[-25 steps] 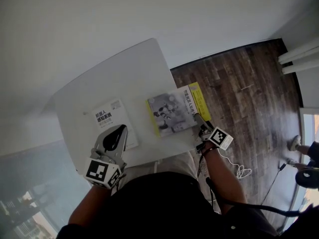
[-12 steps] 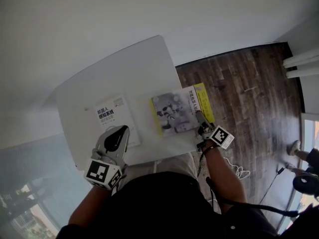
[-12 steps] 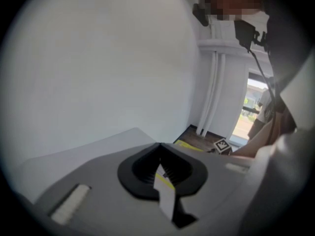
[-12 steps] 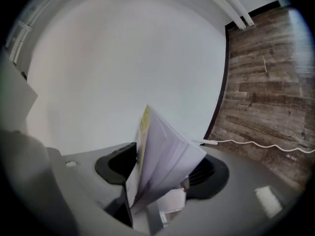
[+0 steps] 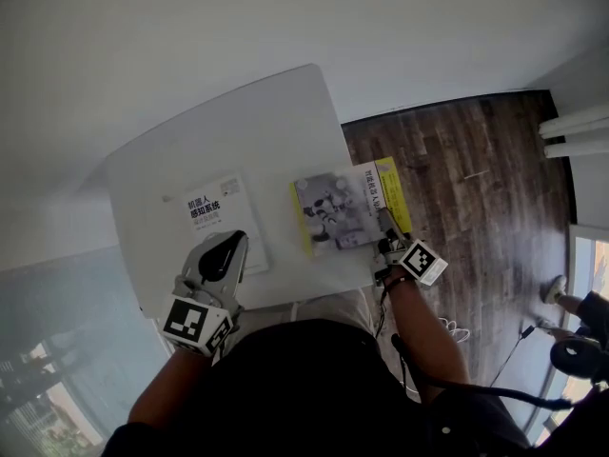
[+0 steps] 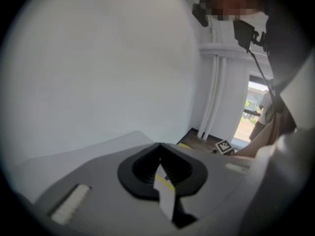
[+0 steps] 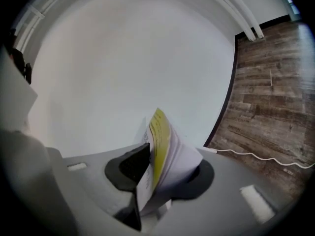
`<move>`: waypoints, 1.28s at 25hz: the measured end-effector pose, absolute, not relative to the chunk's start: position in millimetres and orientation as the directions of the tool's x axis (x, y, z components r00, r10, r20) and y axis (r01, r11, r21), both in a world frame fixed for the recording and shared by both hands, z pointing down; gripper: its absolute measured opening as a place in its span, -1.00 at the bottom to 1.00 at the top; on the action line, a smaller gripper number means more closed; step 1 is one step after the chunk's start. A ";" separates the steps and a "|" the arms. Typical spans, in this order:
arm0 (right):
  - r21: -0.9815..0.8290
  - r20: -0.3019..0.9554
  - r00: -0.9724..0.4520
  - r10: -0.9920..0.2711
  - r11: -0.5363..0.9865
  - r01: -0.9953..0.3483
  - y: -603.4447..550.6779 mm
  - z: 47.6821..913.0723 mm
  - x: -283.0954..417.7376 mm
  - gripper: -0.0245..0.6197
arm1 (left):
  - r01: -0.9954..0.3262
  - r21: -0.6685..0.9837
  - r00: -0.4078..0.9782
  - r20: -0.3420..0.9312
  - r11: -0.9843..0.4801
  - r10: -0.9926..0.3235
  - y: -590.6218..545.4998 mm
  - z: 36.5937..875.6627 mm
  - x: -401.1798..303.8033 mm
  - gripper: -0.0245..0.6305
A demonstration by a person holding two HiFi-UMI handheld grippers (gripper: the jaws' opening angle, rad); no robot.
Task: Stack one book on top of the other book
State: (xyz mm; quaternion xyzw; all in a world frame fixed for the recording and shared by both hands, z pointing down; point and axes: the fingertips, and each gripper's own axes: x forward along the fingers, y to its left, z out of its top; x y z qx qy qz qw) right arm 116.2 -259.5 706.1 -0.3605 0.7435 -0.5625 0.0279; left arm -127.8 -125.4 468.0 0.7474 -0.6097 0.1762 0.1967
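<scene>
Right tool (image 5: 384, 227) stood wide a second ago; its jaws are now closing on the near right corner of the grey-and-yellow paperback book (image 5: 341, 208), right side of the white tabletop (image 5: 238, 131). Lift looks ready. White paperback book with blue title (image 5: 214, 219) lies left; left tool (image 5: 231, 244) sits at its near edge, jaws together, empty.

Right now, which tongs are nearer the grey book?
Right. Right tongs are closing on a corner of the grey book; left tongs grip the white book beside it.

Left on white rectangular table (image 5: 238, 131): white paperback book (image 5: 214, 219) with black and blue lettering. Right: grey photo-covered paperback book (image 5: 338, 212), yellow-edged. Far right: dark brown wooden plank floor (image 5: 476, 160).
</scene>
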 end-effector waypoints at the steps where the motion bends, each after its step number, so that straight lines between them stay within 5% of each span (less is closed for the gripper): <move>1: -0.855 0.364 -0.735 -0.573 0.107 -0.507 -259.9 705.0 117.1 -0.53 | -0.981 0.078 0.195 0.495 -0.180 -0.847 -125.8 465.6 -129.1 -0.92; 13: -0.788 0.349 -0.676 -0.650 0.187 -0.586 -265.2 674.3 116.4 -0.62 | -0.978 0.077 0.205 0.458 -0.191 -0.865 -114.3 457.8 -146.9 -0.92; 32: -0.724 0.162 -0.701 -0.695 0.399 -0.563 -267.6 562.8 76.8 -0.70 | -0.984 0.081 0.179 0.368 -0.160 -0.912 -76.1 427.0 -174.3 -0.92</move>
